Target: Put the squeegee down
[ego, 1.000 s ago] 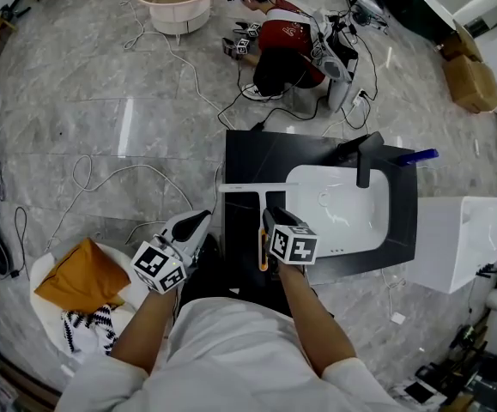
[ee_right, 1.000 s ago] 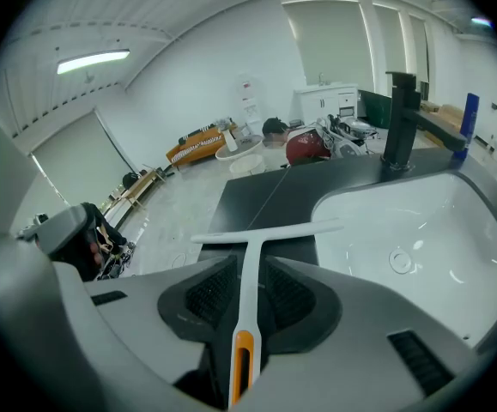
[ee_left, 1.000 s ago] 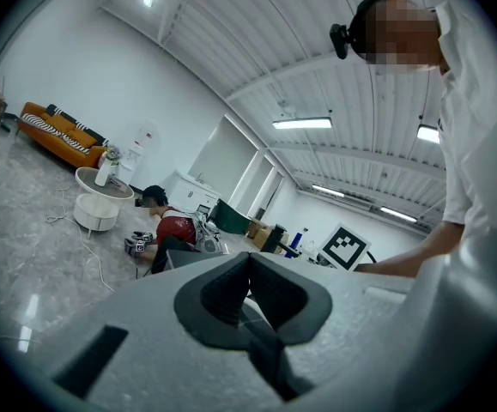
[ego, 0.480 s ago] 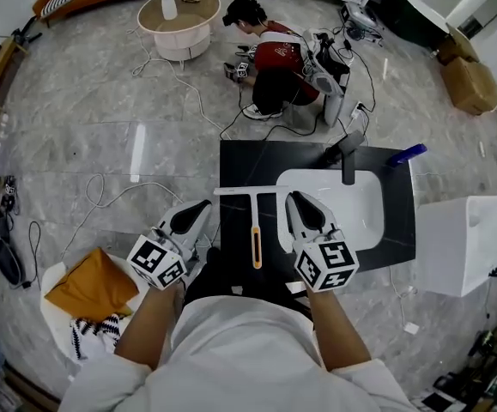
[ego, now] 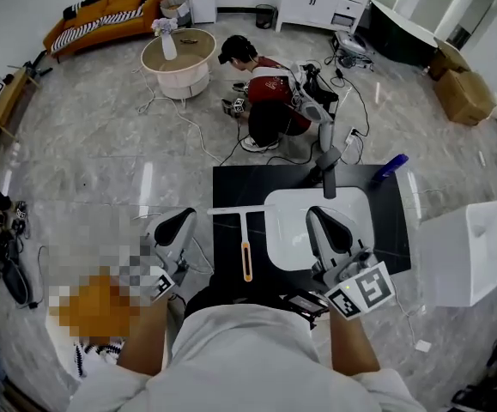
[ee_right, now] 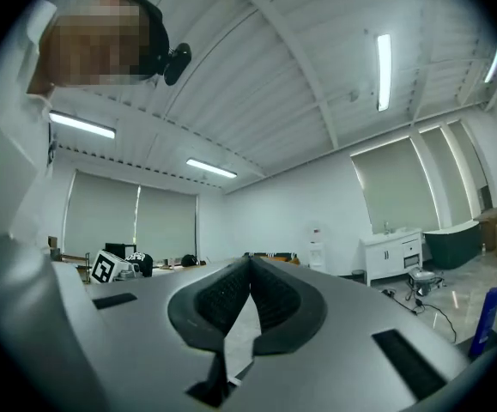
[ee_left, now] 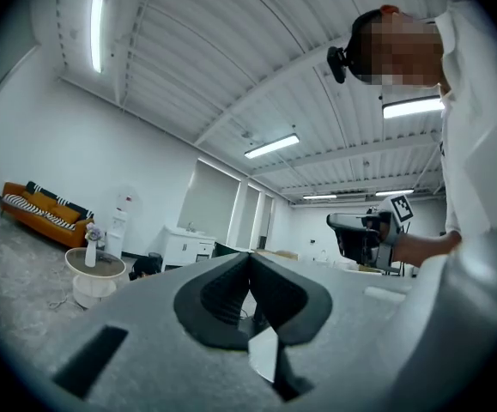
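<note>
Black countertop (ego: 229, 187) carries the squeegee (ego: 245, 240), lying free: blade at 12, handle toward 6. Left gripper (ego: 176, 224) sits at its 9, marginally nearer; right gripper (ego: 327, 220) at 3. Both clamped together, empty.

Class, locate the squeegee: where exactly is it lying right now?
In the head view, the squeegee lies flat on the black counter, just left of the white sink basin, its orange-tipped handle pointing toward the person.
</note>
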`<state>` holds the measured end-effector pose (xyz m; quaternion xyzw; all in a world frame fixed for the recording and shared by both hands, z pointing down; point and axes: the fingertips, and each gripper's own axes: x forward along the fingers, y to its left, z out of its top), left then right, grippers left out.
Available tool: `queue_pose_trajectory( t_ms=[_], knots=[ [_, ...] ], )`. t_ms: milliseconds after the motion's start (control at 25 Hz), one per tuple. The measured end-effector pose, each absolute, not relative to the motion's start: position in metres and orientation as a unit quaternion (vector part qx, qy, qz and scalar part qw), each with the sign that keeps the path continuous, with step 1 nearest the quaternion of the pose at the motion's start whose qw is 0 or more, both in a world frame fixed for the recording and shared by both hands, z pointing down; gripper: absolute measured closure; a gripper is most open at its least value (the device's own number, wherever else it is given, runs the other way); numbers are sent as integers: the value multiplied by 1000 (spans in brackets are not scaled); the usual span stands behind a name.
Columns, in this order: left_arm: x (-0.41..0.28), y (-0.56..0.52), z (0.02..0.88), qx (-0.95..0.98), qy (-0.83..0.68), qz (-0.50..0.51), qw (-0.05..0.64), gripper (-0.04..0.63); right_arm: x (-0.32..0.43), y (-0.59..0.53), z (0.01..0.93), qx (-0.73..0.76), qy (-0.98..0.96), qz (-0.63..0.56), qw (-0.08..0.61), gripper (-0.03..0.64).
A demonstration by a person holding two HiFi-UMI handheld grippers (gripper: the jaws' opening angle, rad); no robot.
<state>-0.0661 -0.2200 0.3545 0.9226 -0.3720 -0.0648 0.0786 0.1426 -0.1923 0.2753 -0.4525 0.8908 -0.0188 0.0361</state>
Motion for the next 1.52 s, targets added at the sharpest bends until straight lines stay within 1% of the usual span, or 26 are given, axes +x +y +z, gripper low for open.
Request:
queue_pose_trajectory(
  t_ms=[160, 280, 400, 520, 720, 1200, 1520],
  knots=[
    [-64, -205, 330, 921, -378, -74, 58, 580, 162, -173, 266, -421, 904, -13, 67, 603],
    [-57, -193, 336, 921, -380, -67, 60, 580, 175, -169, 279, -413, 907, -16, 80, 603],
    [-54, -185, 346, 917, -388, -66, 73, 580, 188, -172, 299, -427, 901, -17, 74, 601],
    [-49, -183, 346, 915, -391, -66, 72, 580, 194, -173, 310, -425, 902, -23, 68, 603],
    [-41, -183, 350, 913, -396, -62, 73, 580, 194, -176, 315, -404, 913, -17, 60, 603],
    [-31, -179, 368, 905, -414, -33, 96, 580, 197, -187, 329, -370, 926, -46, 62, 603],
    [-6, -183, 376, 907, -404, -22, 118, 580, 208, -188, 343, -347, 934, -63, 55, 603]
  ],
)
